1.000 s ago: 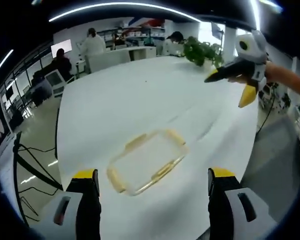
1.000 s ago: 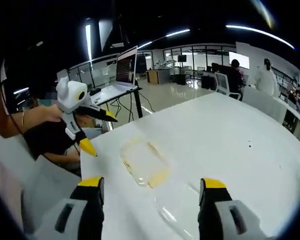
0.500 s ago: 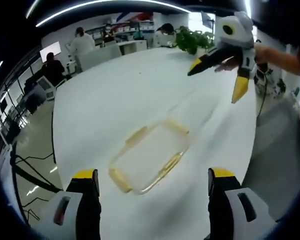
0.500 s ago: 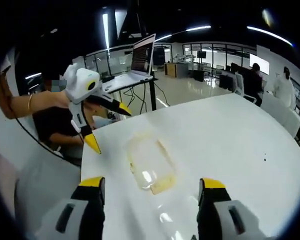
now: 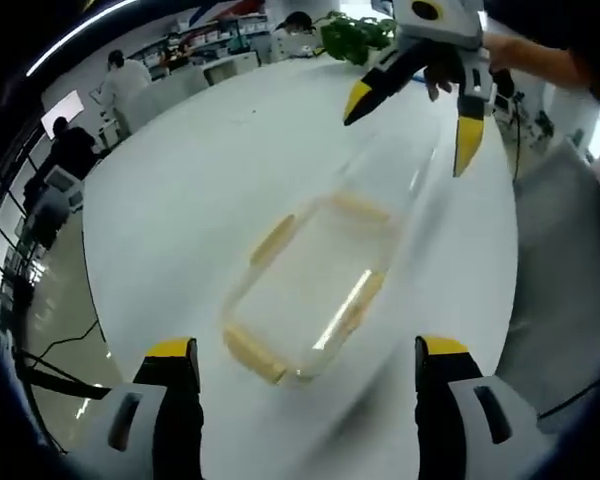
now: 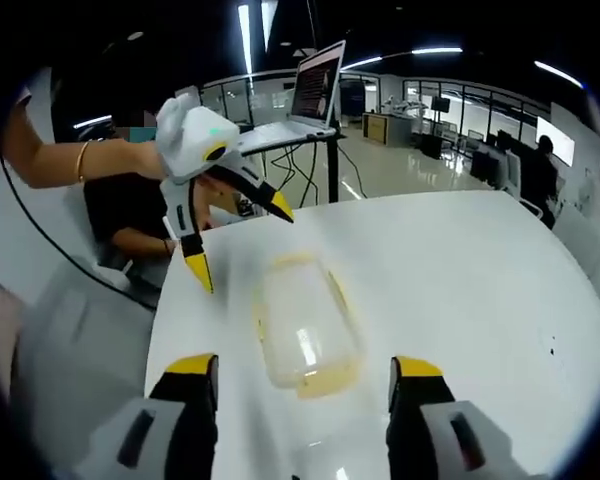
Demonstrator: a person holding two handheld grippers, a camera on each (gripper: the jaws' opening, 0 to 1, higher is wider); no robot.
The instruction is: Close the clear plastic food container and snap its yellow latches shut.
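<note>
Claws, left (image 5: 298, 360) and right (image 6: 294, 378), both spread, seemingly above container (image 5: 310, 287), untouched.

Opposed views facing each other, both looking down on container (image 5: 305, 295) (image 6: 302, 330), table (image 5: 180, 200) (image 6: 460, 270)

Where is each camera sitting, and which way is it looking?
Left gripper view: rides the left gripper, looking across the white table at the clear container; its own open jaws rise below, the right gripper hovers beyond.
Right gripper view: rides the right gripper, facing back; the left gripper and a forearm show.
Both share the container, table, and each other's gripper.
</note>
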